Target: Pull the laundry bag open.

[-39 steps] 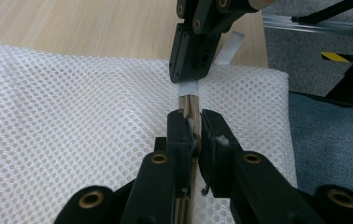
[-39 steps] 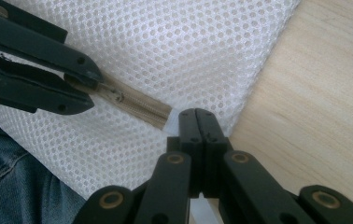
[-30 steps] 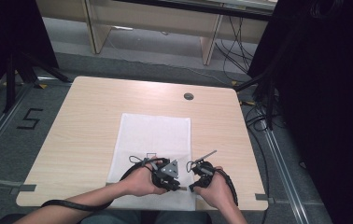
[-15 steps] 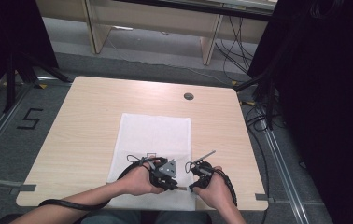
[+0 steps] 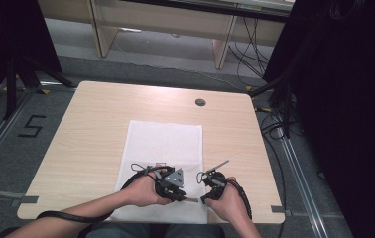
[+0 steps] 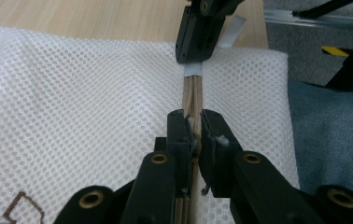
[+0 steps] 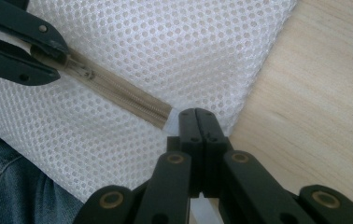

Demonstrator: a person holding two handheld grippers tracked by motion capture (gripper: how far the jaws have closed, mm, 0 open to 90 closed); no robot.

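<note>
High view. Your white mesh bag (image 5: 163, 163) lies flat on the table (image 5: 96, 124), its near short edge at the table edge closest to you. Both hands sit on that near edge: the left claw (image 5: 188, 198) and the right claw (image 5: 206, 198) almost meet over it. The zipper itself is too small to read from here.

Left gripper view. The left claw (image 6: 192, 133) is pinching the tan zipper (image 6: 192, 95) at or near its slider; the slider itself is hidden between the pads. The zipper's long axis runs straight away from this claw to the right claw (image 6: 198, 51), which clamps the white tab at the far end of the zipper. Risk: the grip bears on a narrow strip. If you draw along the zipper with the hand angled off its line, the pads may slide off, or catch mesh next to the zipper and jam it.

Right gripper view. The right claw (image 7: 198, 123) is pressed fully together on the bag's white end tab, right where the zipper (image 7: 123, 95) ends, near the bag's corner above bare table. The zipper points away from this claw, up and left, toward the left claw (image 7: 48, 53); a small metal pull (image 7: 82, 70) shows just in front of it. Risk: this anchor holds little material. In my judgement, a sharp pull from the other hand could strip the tab free, and the loose bag would bunch toward the zipper or drag off the near table edge instead of the zipper travelling.
</note>
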